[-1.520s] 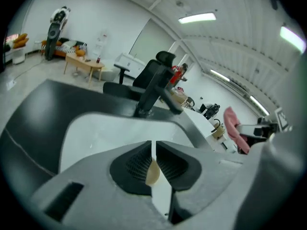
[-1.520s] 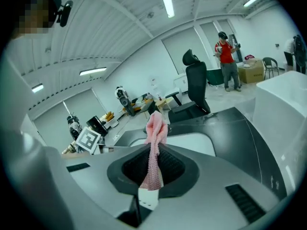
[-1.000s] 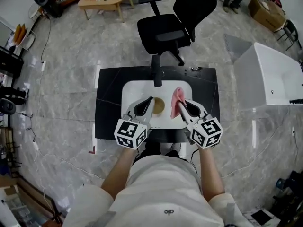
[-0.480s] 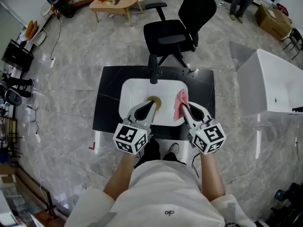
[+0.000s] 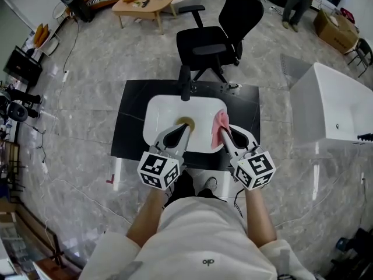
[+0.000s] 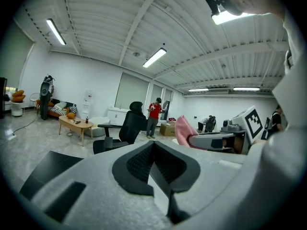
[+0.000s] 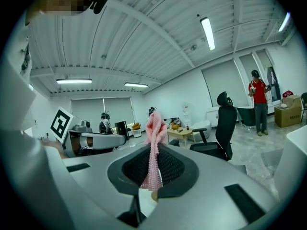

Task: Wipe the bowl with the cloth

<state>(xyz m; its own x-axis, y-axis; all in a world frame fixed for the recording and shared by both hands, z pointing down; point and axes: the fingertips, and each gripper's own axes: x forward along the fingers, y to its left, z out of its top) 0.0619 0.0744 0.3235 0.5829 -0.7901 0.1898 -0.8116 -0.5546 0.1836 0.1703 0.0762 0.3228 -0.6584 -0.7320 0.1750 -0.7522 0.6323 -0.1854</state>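
Drawn back, cloth (image 7: pixel 153 128) stays pinched between right fingers (image 7: pixel 180 171).

**Student:** Which item is the cloth?

**Instructor:** The cloth (image 7: pixel 154 128) is the pink, open-weave piece, bunched into a narrow strip. It is pinched between the closed jaws of the right gripper (image 5: pixel 224 135). Its free end stands up beyond the tips. From the head view it hangs over the right part of the white basin (image 5: pixel 154 119).

**Student:** And the bowl?

**Instructor:** The bowl (image 5: pixel 186 121) is small, round and tan, and lies near the basin's middle, left of the cloth and apart from it. Its near edge is hidden behind the tip of the left gripper (image 5: pixel 181 130). Whether the two touch cannot be told.
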